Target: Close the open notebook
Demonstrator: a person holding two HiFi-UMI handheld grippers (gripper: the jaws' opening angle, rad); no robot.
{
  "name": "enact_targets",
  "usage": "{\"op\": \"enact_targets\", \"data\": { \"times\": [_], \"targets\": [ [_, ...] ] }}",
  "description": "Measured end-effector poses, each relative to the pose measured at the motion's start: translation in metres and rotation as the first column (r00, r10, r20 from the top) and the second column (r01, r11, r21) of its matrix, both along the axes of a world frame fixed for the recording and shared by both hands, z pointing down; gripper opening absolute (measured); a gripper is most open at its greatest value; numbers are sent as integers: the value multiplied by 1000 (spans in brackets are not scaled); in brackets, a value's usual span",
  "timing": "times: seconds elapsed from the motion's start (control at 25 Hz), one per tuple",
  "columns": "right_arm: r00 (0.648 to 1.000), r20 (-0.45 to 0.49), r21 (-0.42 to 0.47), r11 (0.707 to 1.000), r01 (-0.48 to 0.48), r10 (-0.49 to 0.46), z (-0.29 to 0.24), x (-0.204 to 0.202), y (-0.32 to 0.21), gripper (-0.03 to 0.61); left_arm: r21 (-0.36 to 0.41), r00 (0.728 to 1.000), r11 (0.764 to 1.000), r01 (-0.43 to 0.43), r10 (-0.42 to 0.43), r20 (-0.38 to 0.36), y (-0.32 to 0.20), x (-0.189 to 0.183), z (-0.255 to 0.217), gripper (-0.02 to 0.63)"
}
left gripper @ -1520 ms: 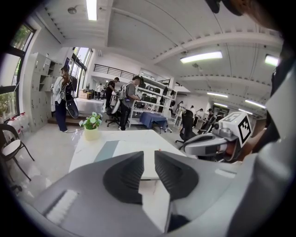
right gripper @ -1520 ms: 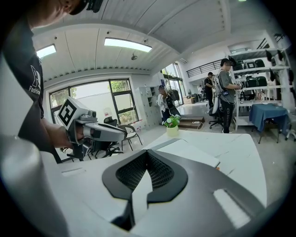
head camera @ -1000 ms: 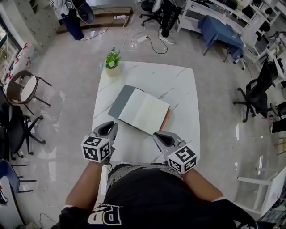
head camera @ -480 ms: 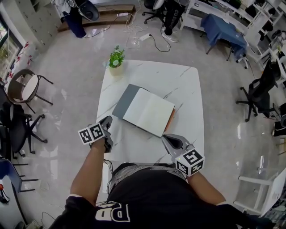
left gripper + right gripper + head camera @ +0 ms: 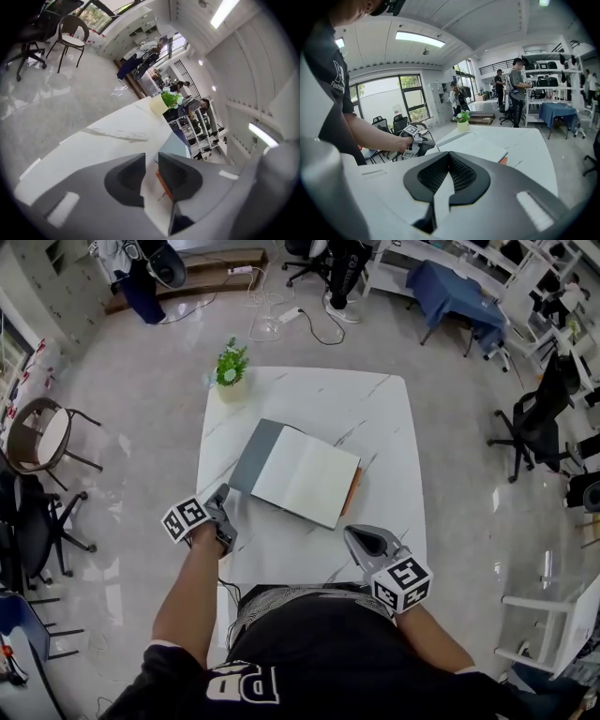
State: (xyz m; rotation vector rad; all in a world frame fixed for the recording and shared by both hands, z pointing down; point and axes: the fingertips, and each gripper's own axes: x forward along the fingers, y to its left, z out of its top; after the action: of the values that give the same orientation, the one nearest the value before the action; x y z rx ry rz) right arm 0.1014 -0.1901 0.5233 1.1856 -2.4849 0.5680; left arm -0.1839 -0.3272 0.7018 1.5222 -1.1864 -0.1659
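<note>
The open notebook (image 5: pixel 302 476) lies slantwise in the middle of the white marble table (image 5: pixel 309 399). Its grey cover is on the left, its blank white page faces up, and an orange edge (image 5: pixel 352 491) shows at the right. My left gripper (image 5: pixel 223 495) hovers at the table's left edge, just short of the notebook's near-left corner. Its jaws stand a narrow gap apart with nothing between them (image 5: pixel 151 157). The right gripper (image 5: pixel 352 532) is over the near edge, a little short of the notebook's near-right corner, with its tips touching (image 5: pixel 449 155). From the right gripper view the notebook (image 5: pixel 473 143) lies ahead.
A small potted plant (image 5: pixel 231 369) stands at the table's far-left corner. Chairs (image 5: pixel 47 437) stand on the floor to the left, an office chair (image 5: pixel 534 432) to the right. Cables (image 5: pixel 291 320) lie on the floor beyond the table. People stand by shelves (image 5: pixel 518 89) in the background.
My left gripper has swung out to the table's left edge and rolled, so its marker cube now faces up and left. The right gripper has drawn back slightly. The notebook has not moved.
</note>
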Motion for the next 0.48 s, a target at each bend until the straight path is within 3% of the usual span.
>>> {"op": "enact_targets", "data": {
  "times": [0.2,0.4,0.48],
  "targets": [
    [1000,-3,-5,999,-31,31,-1,4,0,0,-4,992,999,39,-39,-116,-4,6,5,117],
    [999,-22,-3,1000,-28,28,1,2,7,0,21,968,997,76,-69,-243,-10,11,-1,117],
    [999,-25,-6,999,-40,39,1,6,9,0,26,963,997,77,-68,-260,-13,13,-3,117]
  ]
}}
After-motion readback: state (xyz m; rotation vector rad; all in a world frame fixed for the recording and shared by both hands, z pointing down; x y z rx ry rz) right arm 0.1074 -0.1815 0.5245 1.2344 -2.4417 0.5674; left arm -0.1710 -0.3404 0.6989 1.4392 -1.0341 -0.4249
